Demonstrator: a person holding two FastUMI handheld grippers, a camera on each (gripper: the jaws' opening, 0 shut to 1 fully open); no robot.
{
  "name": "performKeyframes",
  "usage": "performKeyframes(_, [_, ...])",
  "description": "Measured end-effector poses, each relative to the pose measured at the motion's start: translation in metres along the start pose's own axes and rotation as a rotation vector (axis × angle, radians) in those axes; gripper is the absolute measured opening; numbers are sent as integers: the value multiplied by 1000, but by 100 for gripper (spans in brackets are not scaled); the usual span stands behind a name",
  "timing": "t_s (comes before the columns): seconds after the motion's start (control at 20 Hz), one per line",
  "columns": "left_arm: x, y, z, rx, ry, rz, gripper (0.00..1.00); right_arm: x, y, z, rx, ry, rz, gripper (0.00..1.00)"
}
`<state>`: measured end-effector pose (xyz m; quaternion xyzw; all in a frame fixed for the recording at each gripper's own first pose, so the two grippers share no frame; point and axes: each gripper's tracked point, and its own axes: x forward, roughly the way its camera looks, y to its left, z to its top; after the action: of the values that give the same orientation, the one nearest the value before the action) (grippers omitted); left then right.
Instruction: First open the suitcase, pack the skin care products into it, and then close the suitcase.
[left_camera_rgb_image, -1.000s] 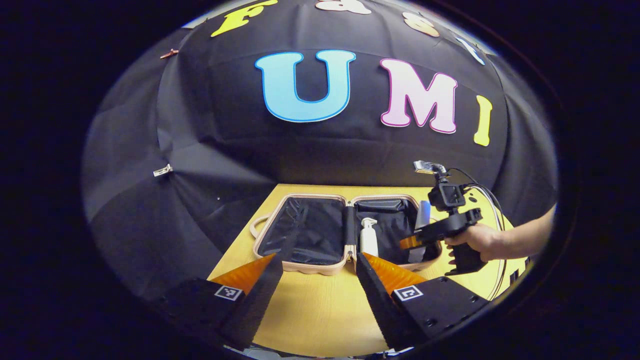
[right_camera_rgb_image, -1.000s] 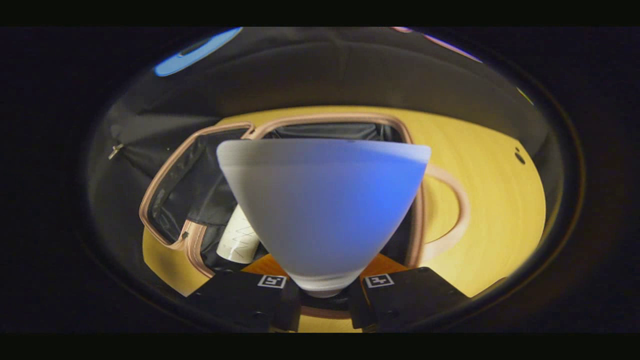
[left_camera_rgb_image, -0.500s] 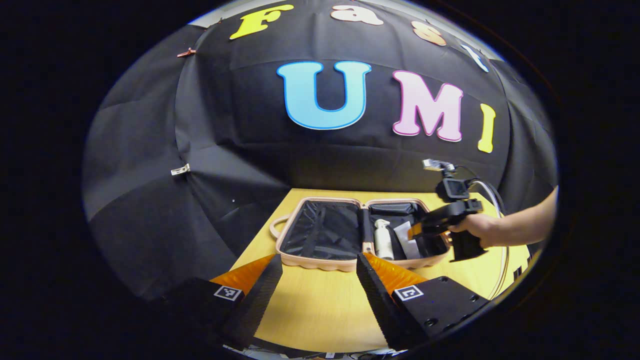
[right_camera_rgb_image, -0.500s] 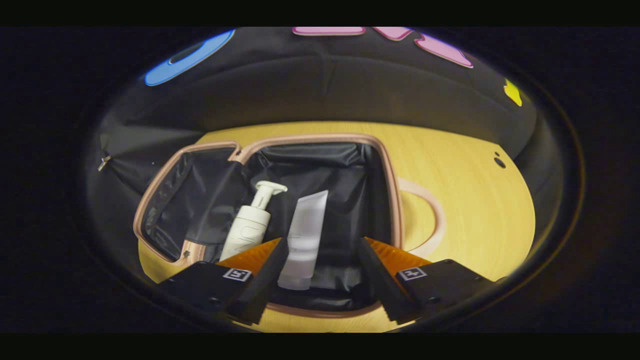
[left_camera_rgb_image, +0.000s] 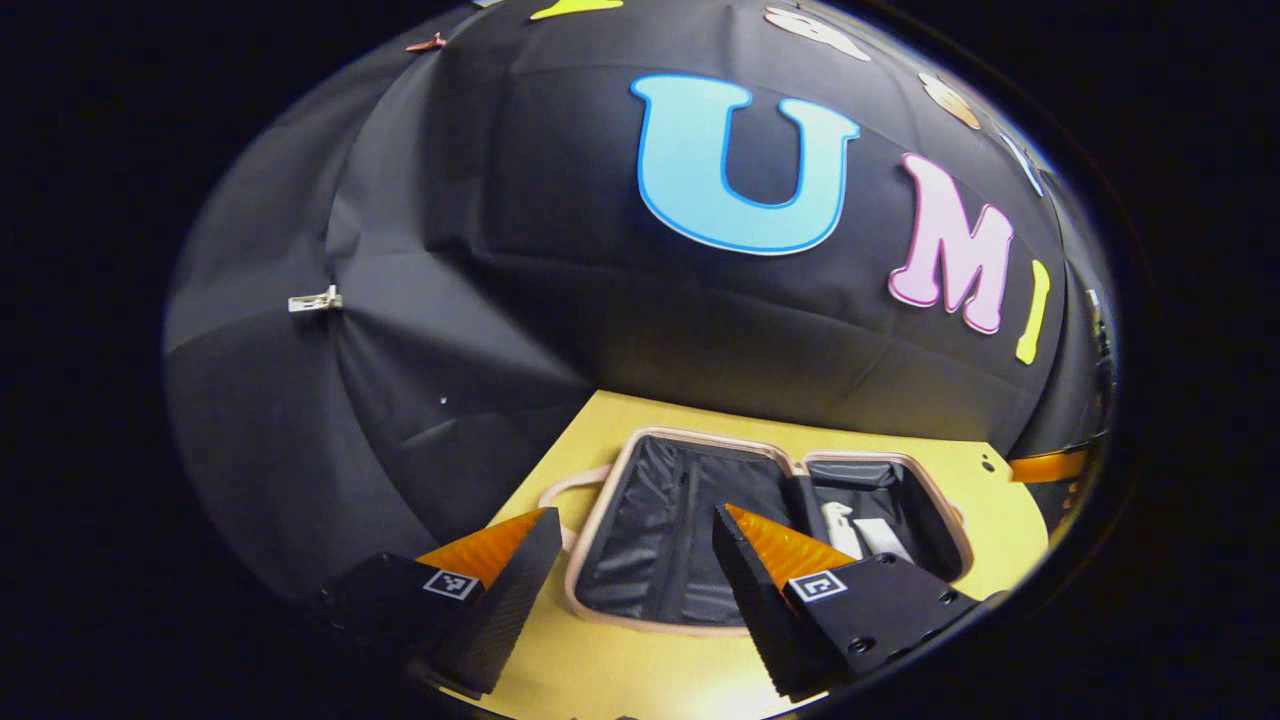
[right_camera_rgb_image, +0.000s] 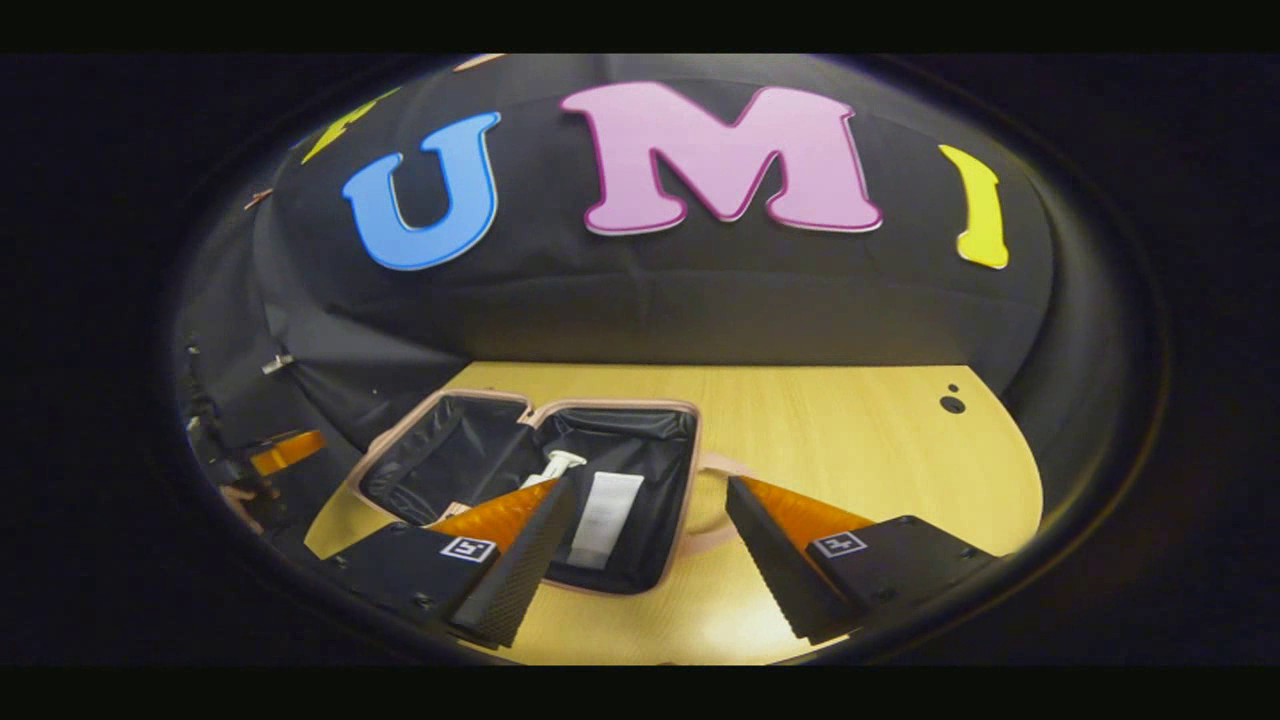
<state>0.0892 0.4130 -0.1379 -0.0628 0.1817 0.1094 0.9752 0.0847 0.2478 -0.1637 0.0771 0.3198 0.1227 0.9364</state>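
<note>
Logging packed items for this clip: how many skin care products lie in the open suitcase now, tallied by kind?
Pump bottles: 1, the pump bottle in the suitcase, in its half with the handle
Tubes: 1, the tube lying beside the bottle in that same half
Total: 2 products; the other half holds none that can be seen.

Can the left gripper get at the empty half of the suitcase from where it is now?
Probably yes. The left gripper is open and holds nothing, and the empty half of the suitcase lies flat on the table just ahead of its fingers, with nothing between them.
</note>
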Motion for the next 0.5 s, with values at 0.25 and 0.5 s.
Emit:
performKeyframes(0.25, [75,47,-12,-45,100,61,96,-41,-20,33,27,-131,-9,98])
performKeyframes(0.5, [122,76,-50,-68,276,56,95,-55,-22,38,20,-165,-33,98])
